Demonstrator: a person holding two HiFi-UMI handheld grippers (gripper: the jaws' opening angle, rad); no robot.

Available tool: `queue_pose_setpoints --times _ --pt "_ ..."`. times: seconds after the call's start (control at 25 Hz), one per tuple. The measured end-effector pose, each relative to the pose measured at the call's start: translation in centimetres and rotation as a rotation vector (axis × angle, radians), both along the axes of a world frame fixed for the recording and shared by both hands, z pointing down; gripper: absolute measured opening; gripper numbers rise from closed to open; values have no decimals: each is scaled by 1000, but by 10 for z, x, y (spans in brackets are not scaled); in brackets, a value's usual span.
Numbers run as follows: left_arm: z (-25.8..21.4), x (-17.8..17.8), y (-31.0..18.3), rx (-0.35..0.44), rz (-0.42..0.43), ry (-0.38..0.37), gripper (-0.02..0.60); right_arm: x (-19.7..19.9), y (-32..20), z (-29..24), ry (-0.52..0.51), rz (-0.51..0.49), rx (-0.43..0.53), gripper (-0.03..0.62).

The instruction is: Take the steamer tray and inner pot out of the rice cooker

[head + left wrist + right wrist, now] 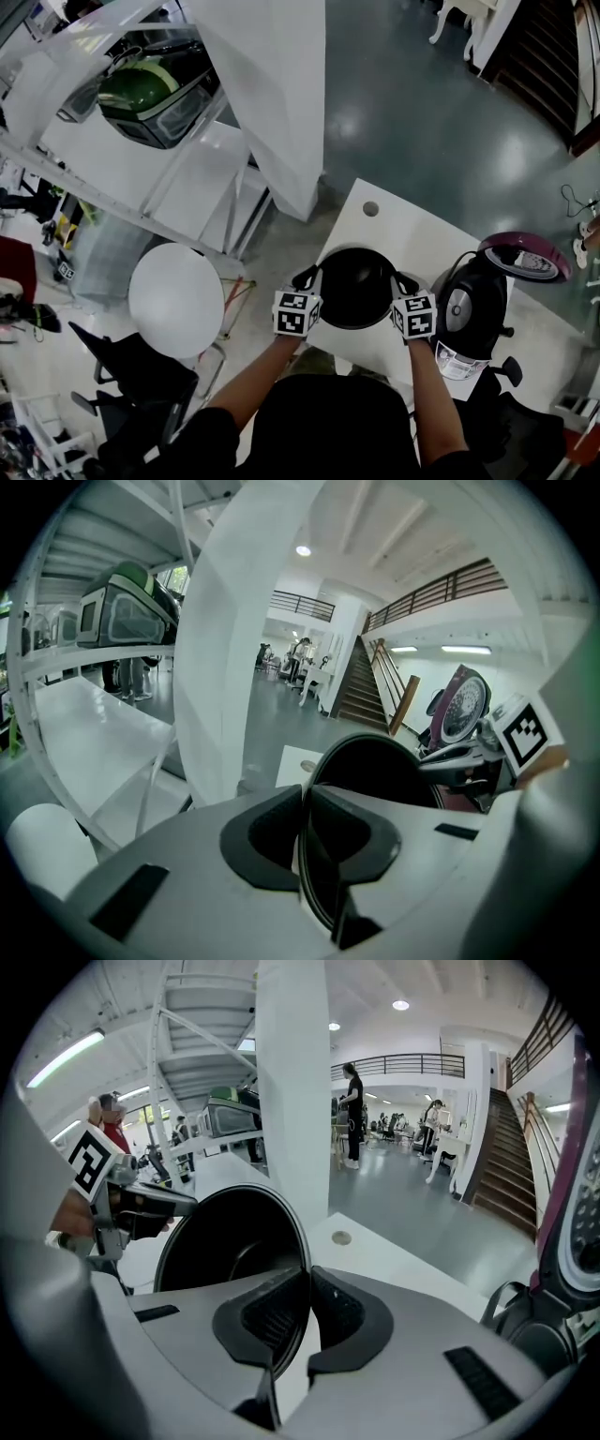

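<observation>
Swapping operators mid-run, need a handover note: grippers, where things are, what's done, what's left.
Left gripper: shut on the left rim of the inner pot.
Right gripper: shut on the pot's right rim.
Inner pot: out of the rice cooker, held between both grippers over the near part of the white table. Can't tell if it has touched down.
Rice cooker: on the table to the pot's right, lid up.
Steamer tray: not identifiable in any view.
Done: pot lifted out.
Left: set the pot down, release both grippers, confirm where the tray is.
</observation>
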State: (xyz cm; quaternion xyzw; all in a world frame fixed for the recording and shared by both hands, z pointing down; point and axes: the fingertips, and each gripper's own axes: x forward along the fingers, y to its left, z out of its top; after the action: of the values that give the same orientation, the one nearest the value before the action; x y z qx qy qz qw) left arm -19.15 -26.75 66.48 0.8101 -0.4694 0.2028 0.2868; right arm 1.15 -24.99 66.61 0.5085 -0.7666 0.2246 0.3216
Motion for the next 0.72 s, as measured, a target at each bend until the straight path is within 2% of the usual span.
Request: queue_pose_setpoints --times 0.24,0.48,0.72 --pt "14 1 -4 -29 -2 -8 31 1 0 19 1 -9 -42 23" --pt "15 1 -2 -61 21 11 28 2 2 27 -15 22 -97 23" --pt "28 1 -14 -95 25 -3 25 2 -8 43 -7 34 -132 25"
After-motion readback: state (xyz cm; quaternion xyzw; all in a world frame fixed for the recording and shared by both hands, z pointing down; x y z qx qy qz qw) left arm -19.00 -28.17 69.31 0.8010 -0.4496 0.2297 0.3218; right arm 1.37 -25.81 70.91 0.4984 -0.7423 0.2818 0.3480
